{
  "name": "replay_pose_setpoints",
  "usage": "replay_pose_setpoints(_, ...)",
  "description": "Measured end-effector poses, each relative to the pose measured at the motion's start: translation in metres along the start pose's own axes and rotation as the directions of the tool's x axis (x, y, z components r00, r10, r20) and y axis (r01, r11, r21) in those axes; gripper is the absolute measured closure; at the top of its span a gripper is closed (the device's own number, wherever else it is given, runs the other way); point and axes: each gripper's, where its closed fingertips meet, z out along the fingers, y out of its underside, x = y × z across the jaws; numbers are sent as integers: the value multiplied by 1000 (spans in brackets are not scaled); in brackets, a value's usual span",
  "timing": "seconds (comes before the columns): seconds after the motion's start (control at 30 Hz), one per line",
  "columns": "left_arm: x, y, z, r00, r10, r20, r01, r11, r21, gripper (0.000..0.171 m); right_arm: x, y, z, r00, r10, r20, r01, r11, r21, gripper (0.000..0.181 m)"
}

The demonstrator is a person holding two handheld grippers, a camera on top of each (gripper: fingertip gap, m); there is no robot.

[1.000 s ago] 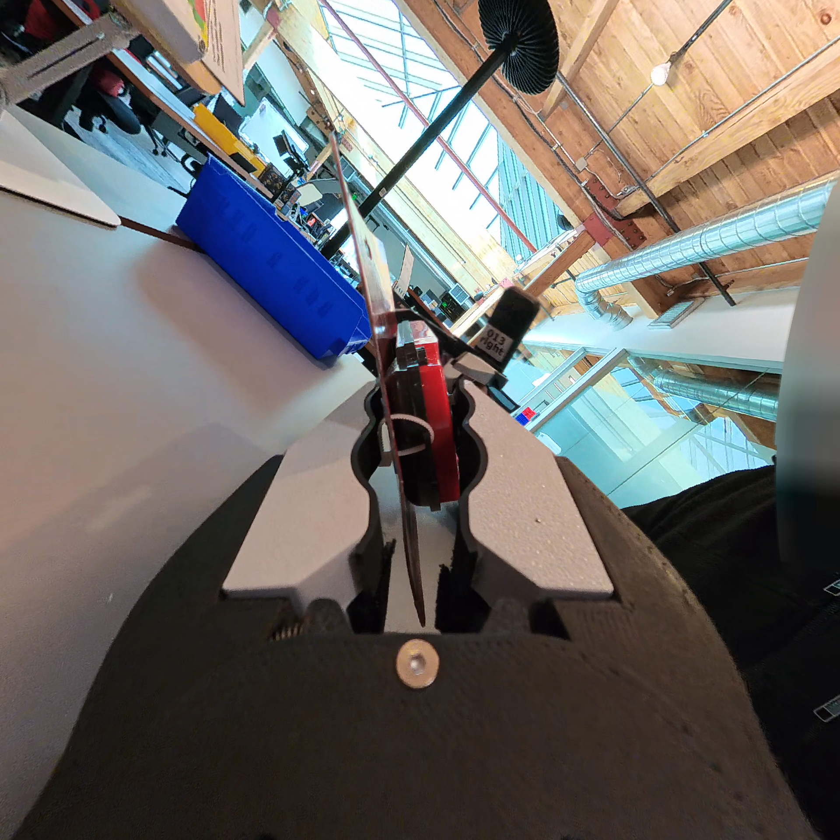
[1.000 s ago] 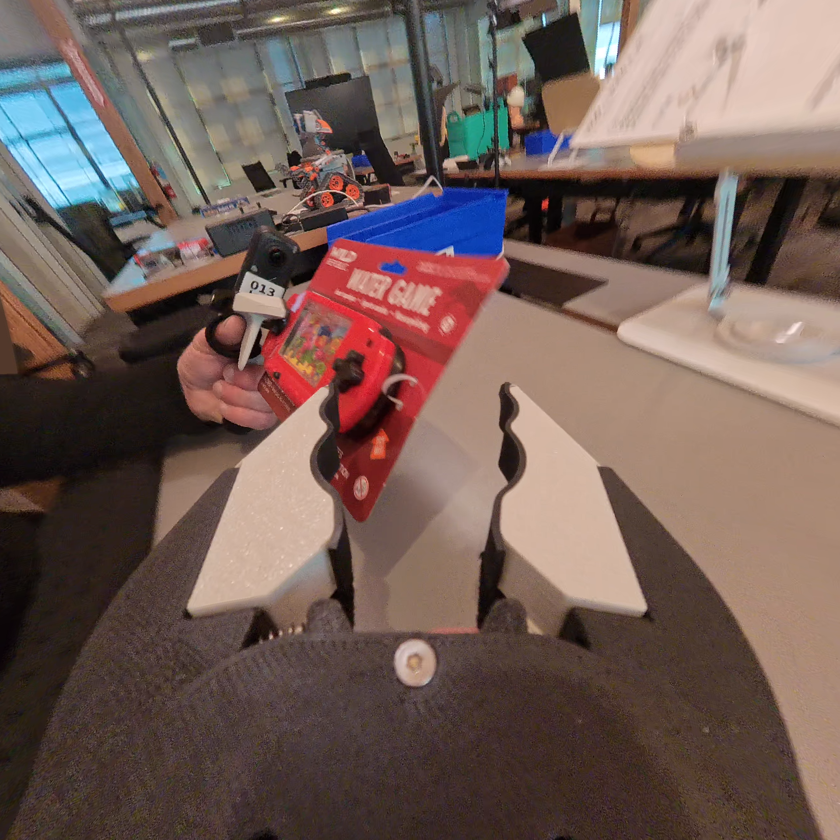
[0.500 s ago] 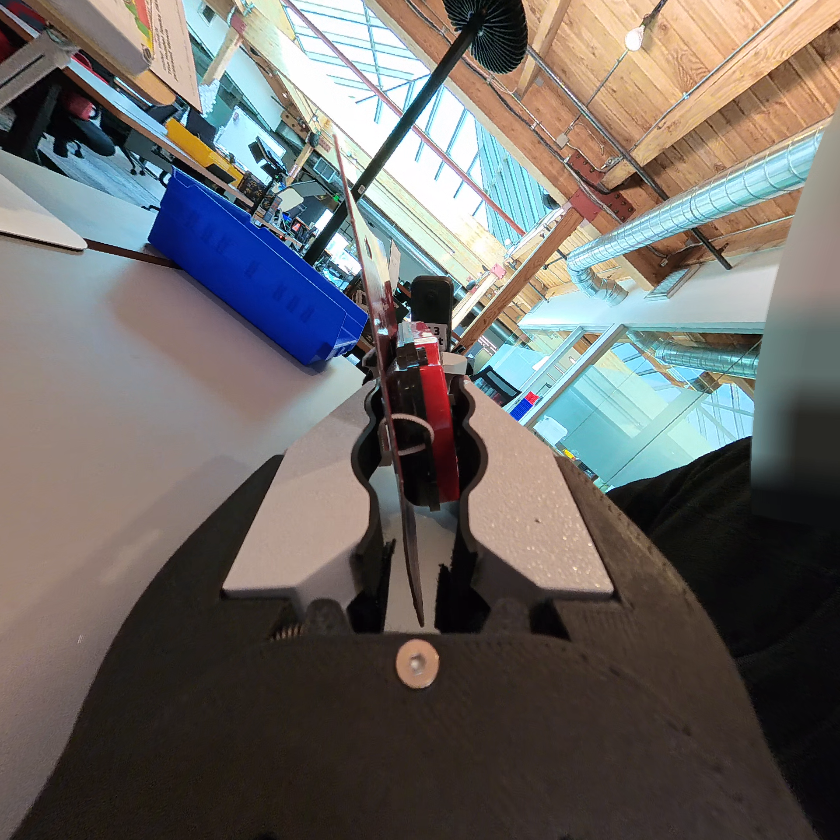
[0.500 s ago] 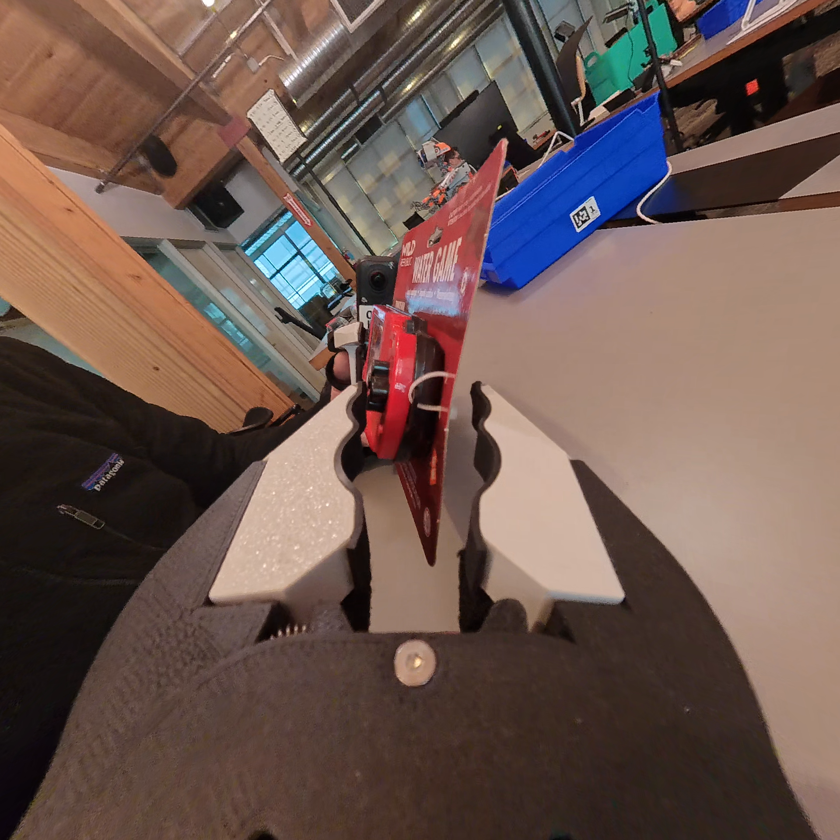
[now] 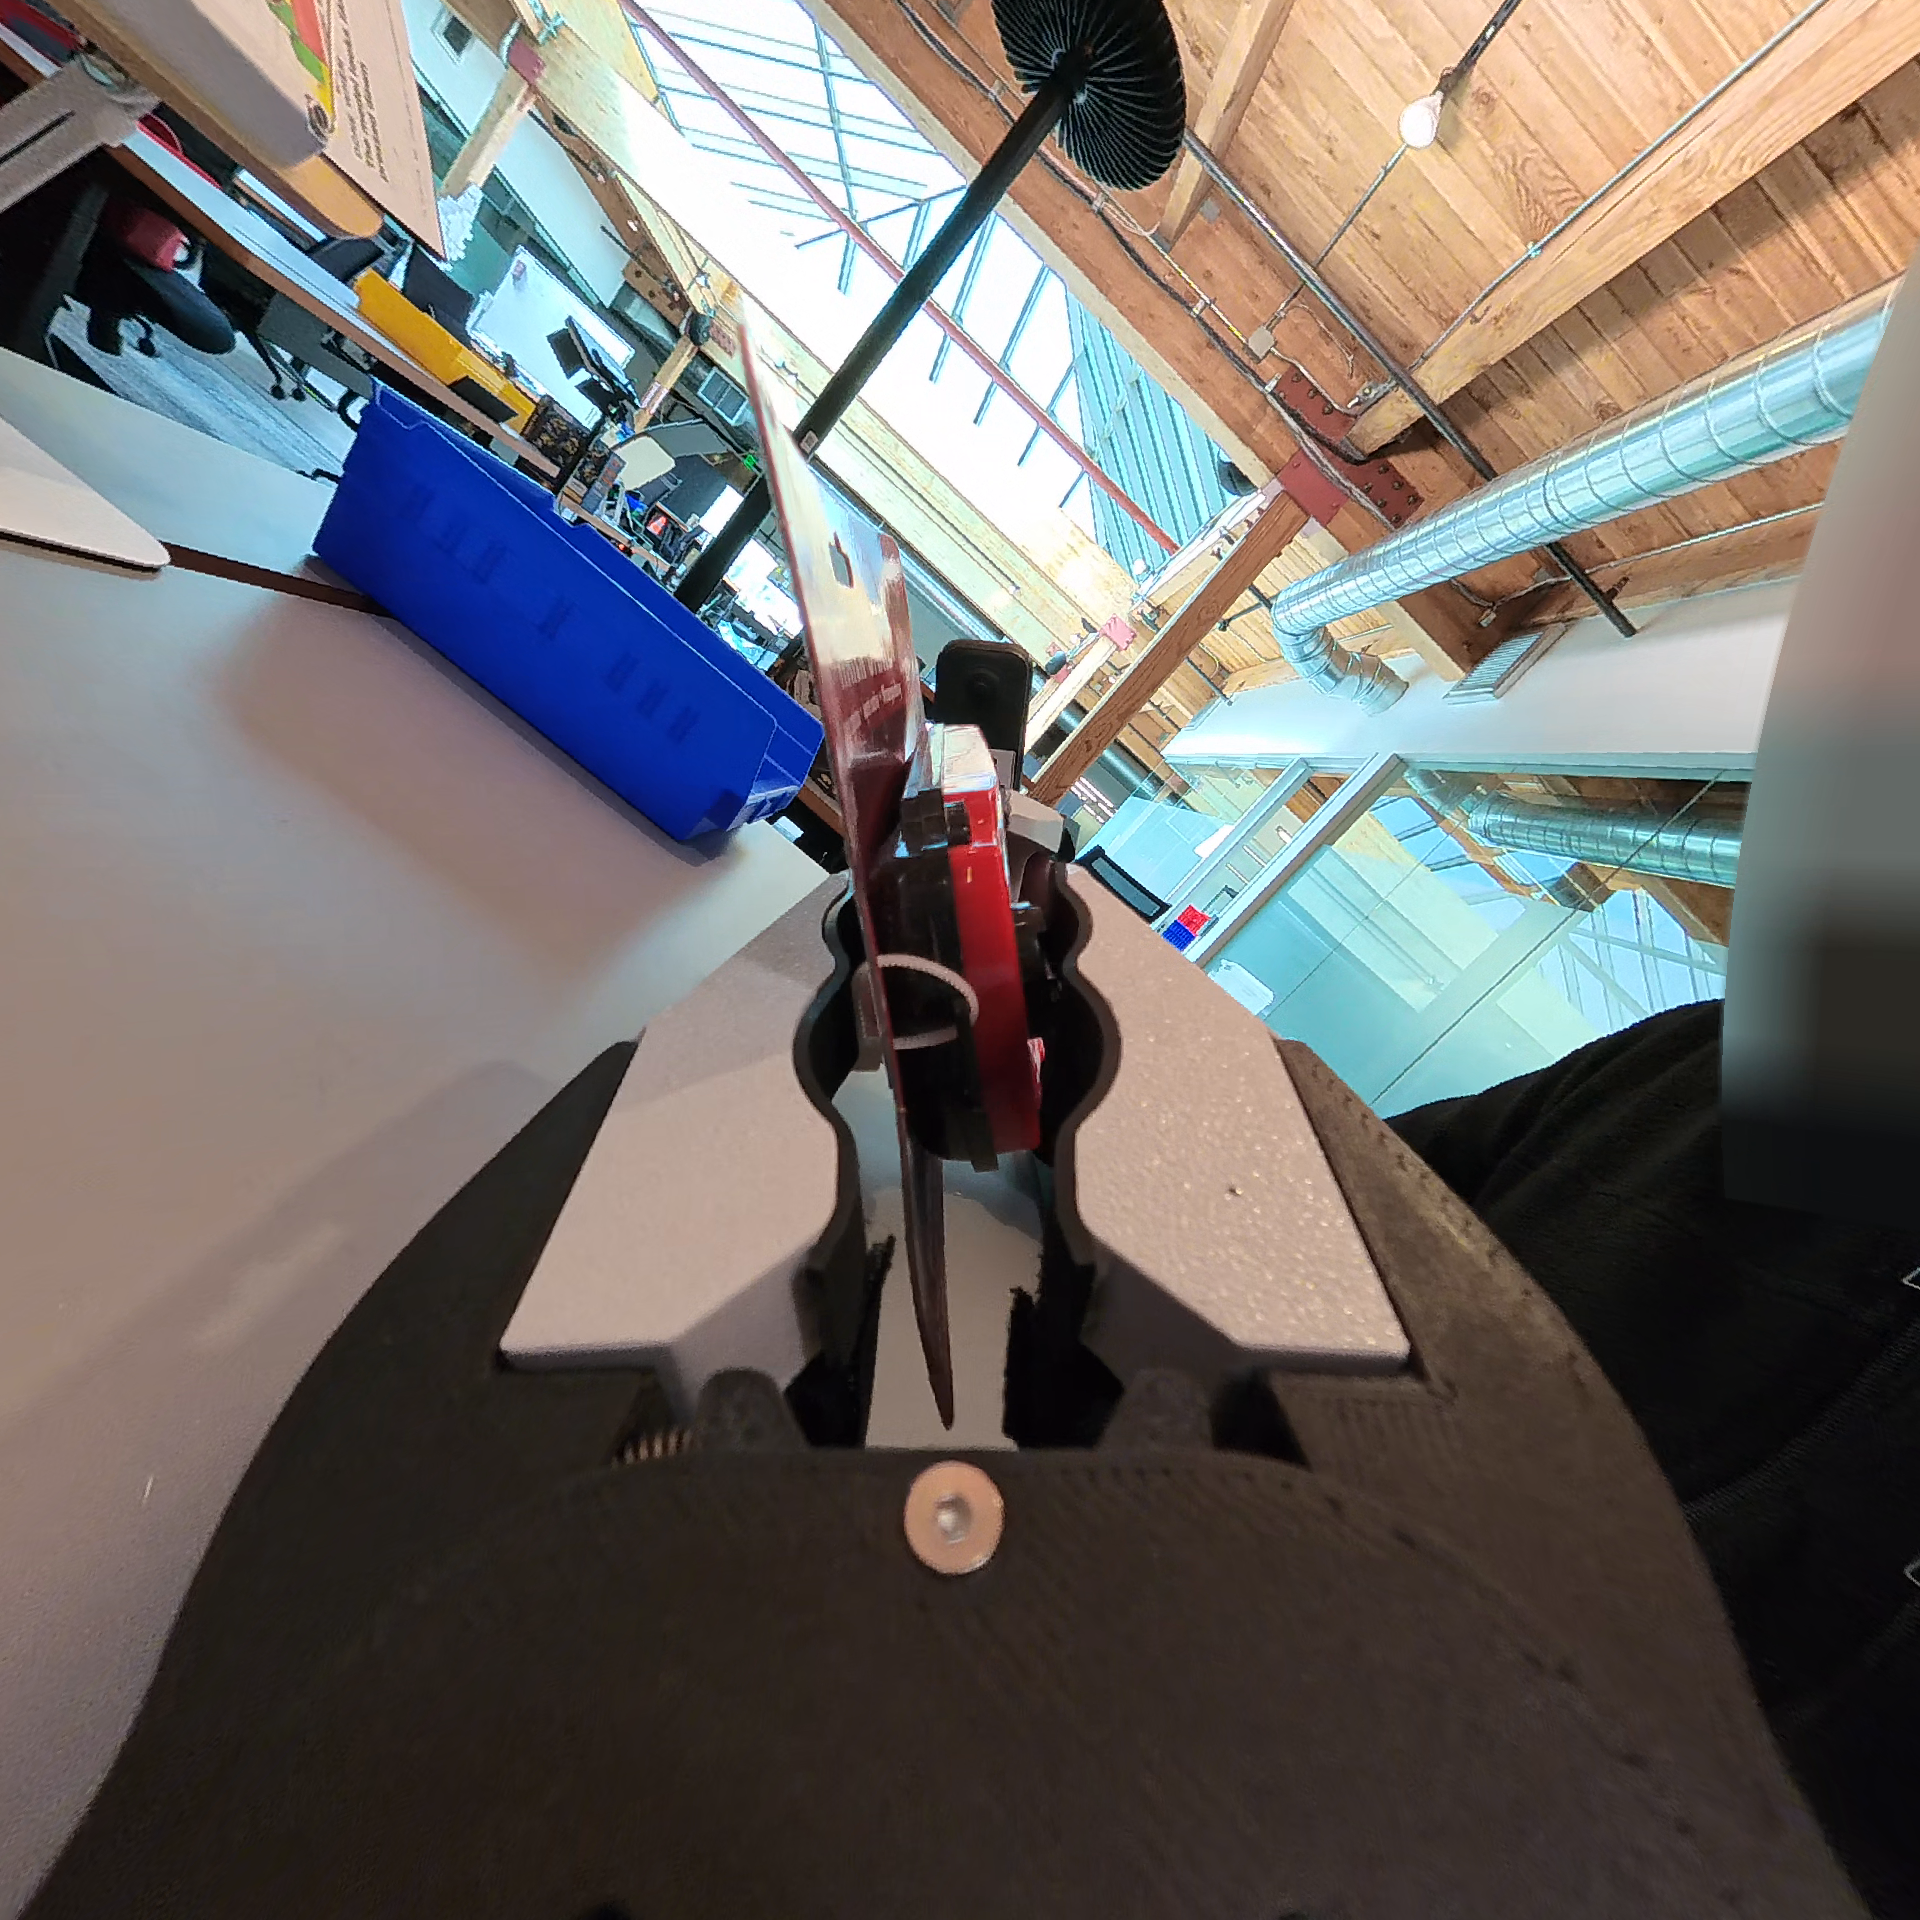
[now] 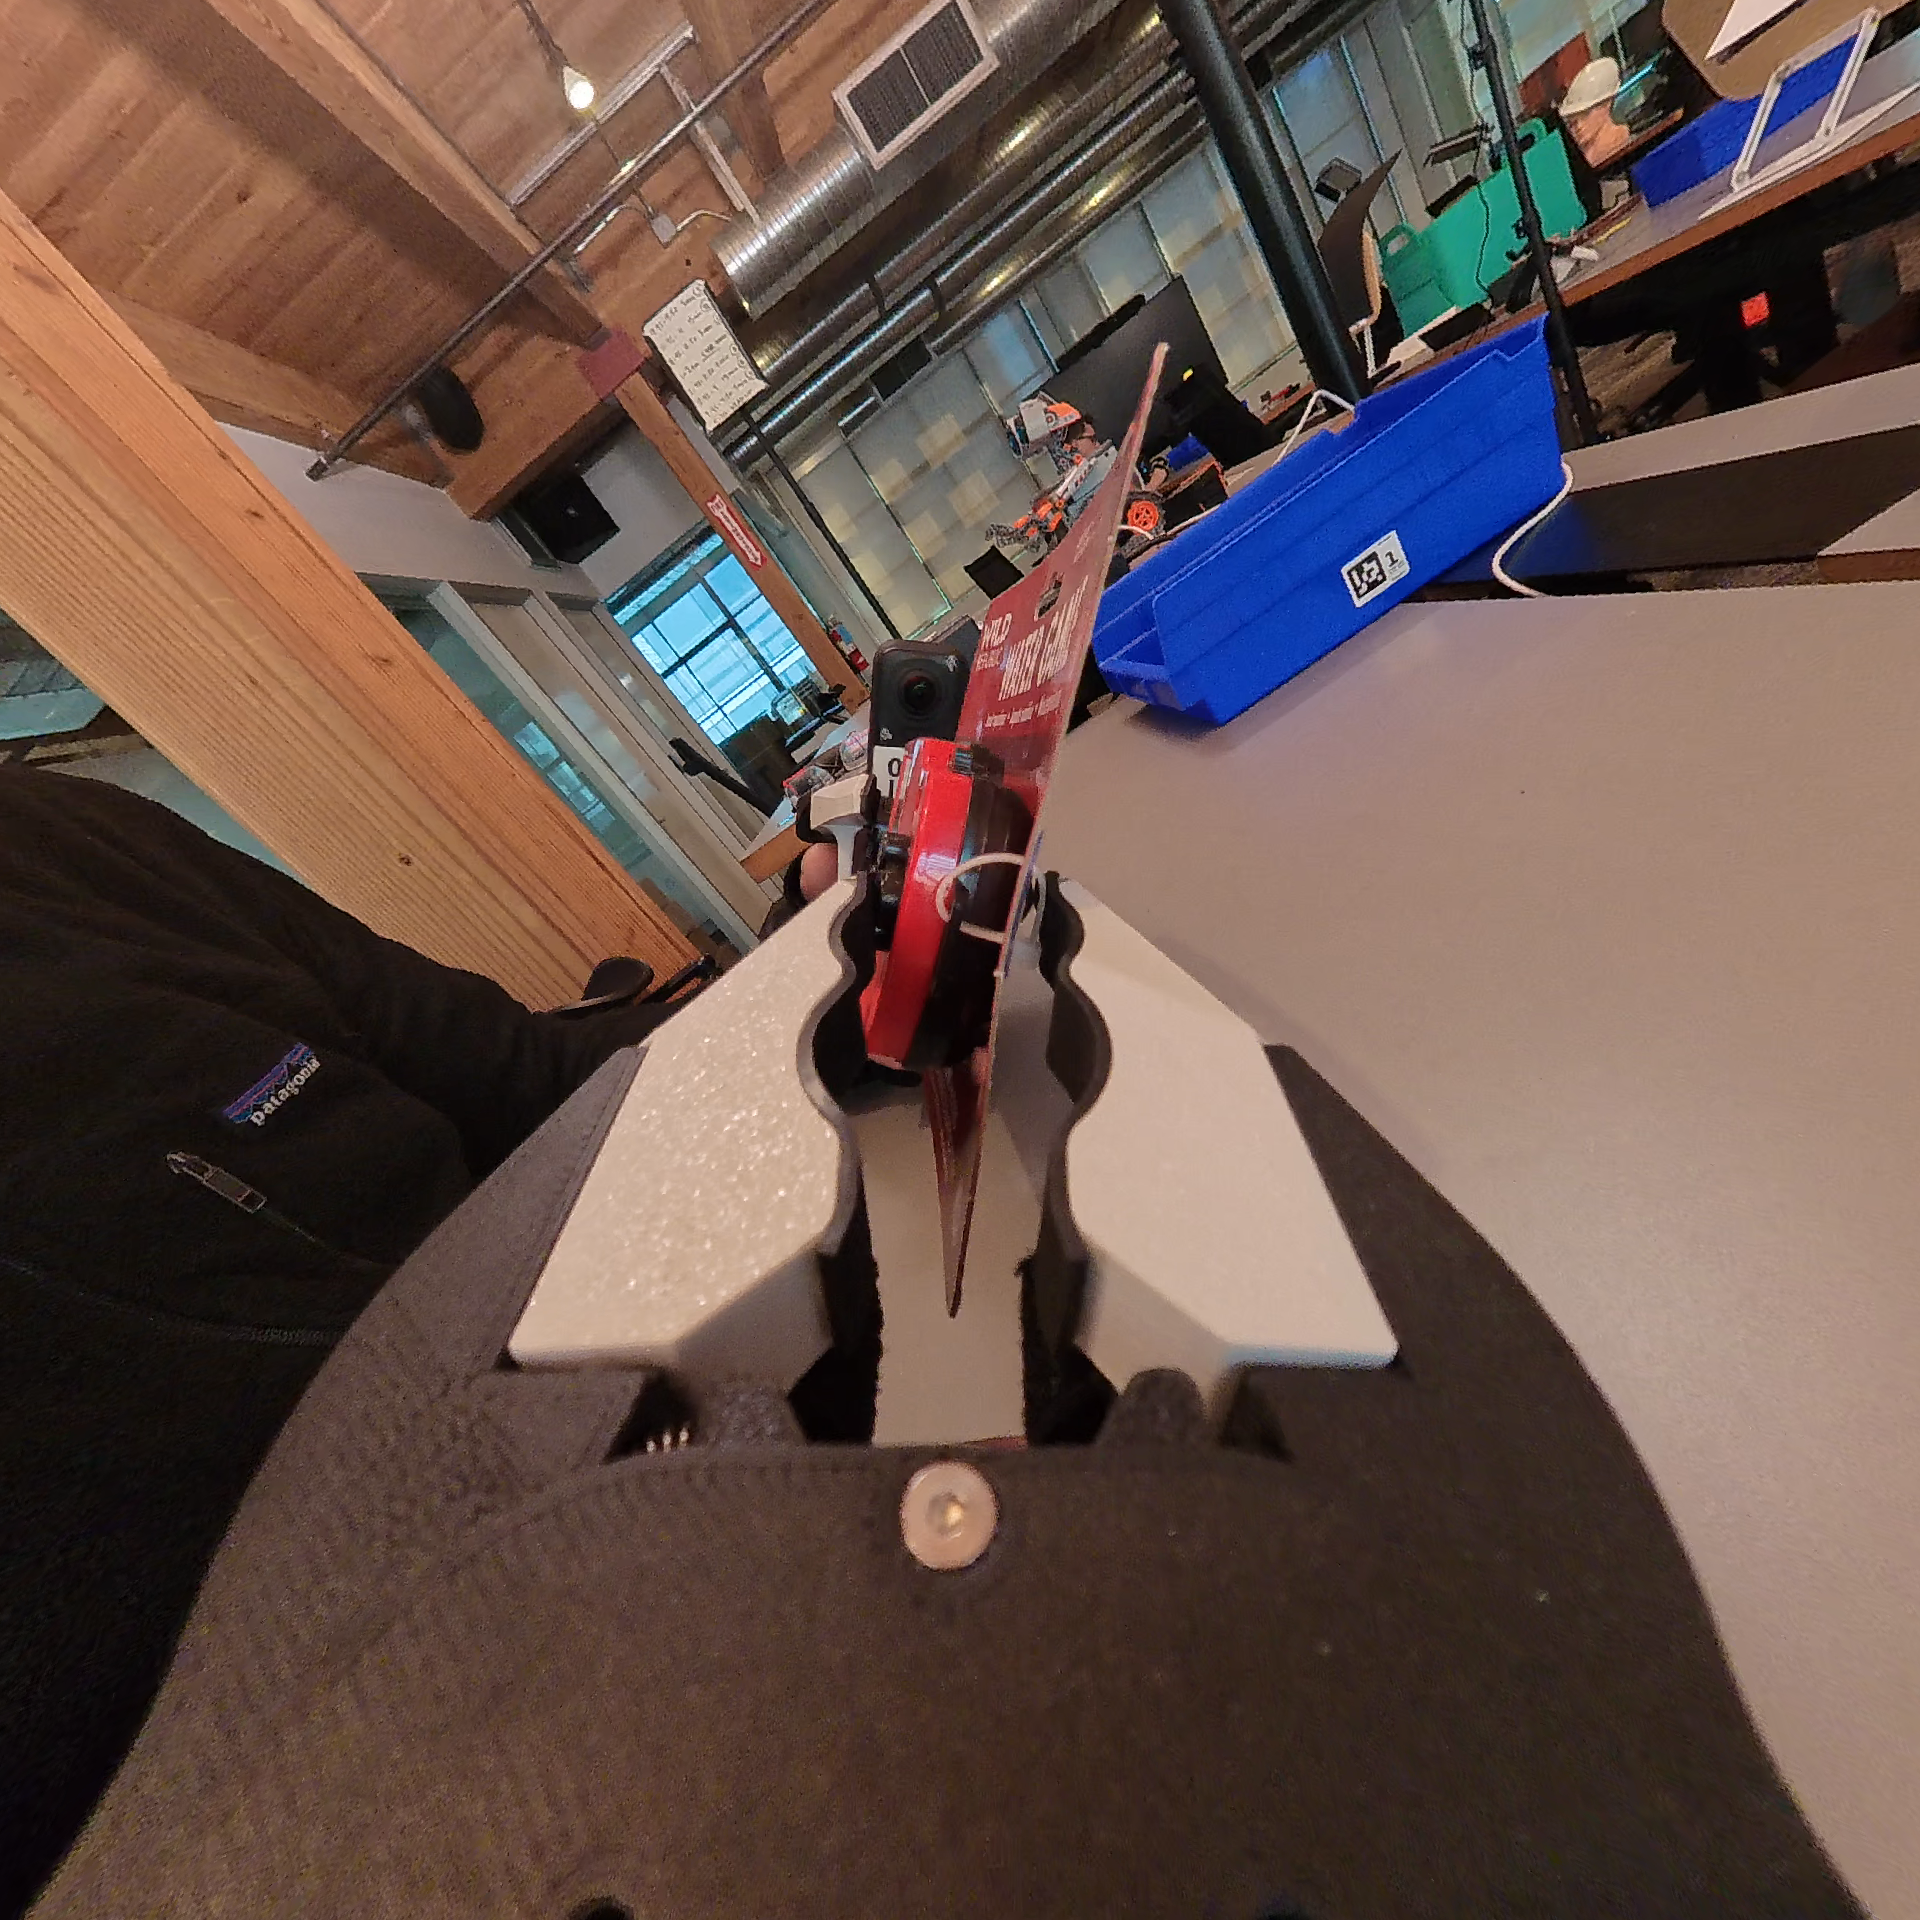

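A red handheld water-game toy (image 5: pixel 977 935) is tied with a white zip tie to a red backing card (image 5: pixel 862 644). The package stands edge-on above a grey table (image 5: pixel 260 883). My left gripper (image 5: pixel 951 904) is shut on the toy and card from one end. My right gripper (image 6: pixel 951 904) faces it from the other end, its jaws closed around the same toy (image 6: pixel 920 935) and card (image 6: pixel 1060 623). Each view shows the other gripper's black camera just behind the package, in the left wrist view (image 5: pixel 982 675) and the right wrist view (image 6: pixel 914 686).
A blue plastic bin (image 5: pixel 551 623) sits at the table's far edge, also in the right wrist view (image 6: pixel 1330 561). A white flat base (image 5: pixel 62 520) lies at the far left. A person's black jacket (image 6: pixel 208 1143) is close beside the grippers.
My right gripper swung round from facing the card's front to meet it edge-on, and its jaws narrowed from wide open to closed around the toy. The left gripper kept its hold.
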Motion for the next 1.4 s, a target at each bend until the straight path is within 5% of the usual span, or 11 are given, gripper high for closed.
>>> replay_pose_setpoints(1.03, -5, 33, 7, 989, -146, -17, 142, 978, -150, 121, -8, -31, -15, 997, -75, -14, 76, 981, 179, 154)
replay_pose_setpoints(1.4, -12, 26, 5, 987, -163, -6, 161, 981, -104, 122, -13, -43, -21, 995, -98, -12, 98, 964, 248, 154)
